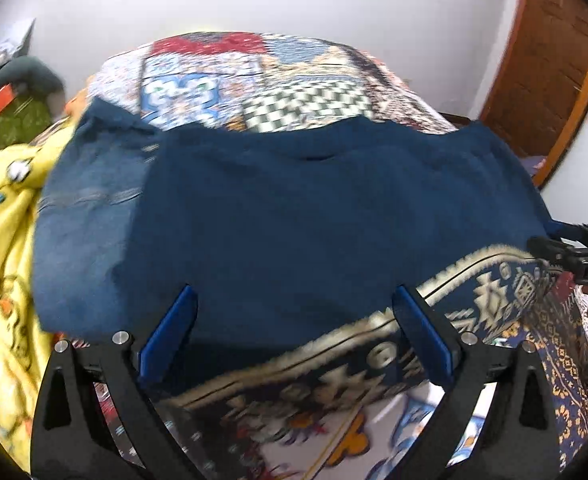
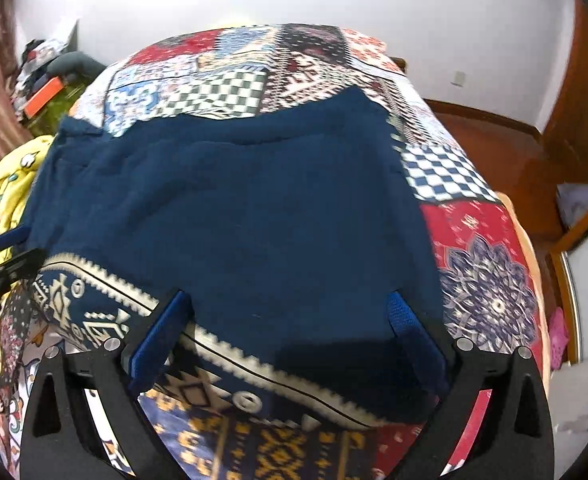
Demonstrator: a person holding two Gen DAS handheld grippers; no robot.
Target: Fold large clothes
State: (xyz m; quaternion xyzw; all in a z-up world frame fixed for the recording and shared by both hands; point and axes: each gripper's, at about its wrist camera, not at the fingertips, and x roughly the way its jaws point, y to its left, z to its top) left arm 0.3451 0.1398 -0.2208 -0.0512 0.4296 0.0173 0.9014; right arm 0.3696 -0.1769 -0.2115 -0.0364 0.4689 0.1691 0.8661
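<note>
Patchwork-covered bed bears the blue garment.

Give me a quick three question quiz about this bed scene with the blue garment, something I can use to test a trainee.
1. True or false: both claws stand open with nothing clamped between their pads.
2. What borders the near edge of the blue garment? A) a patterned cream and navy band B) a plain red stripe C) a row of buttons
3. What lies to the left of the garment on the patchwork bedspread?

Key
1. True: the left claw and the right claw both gape over the cloth.
2. A, the patterned band.
3. A yellow printed cloth.
</note>
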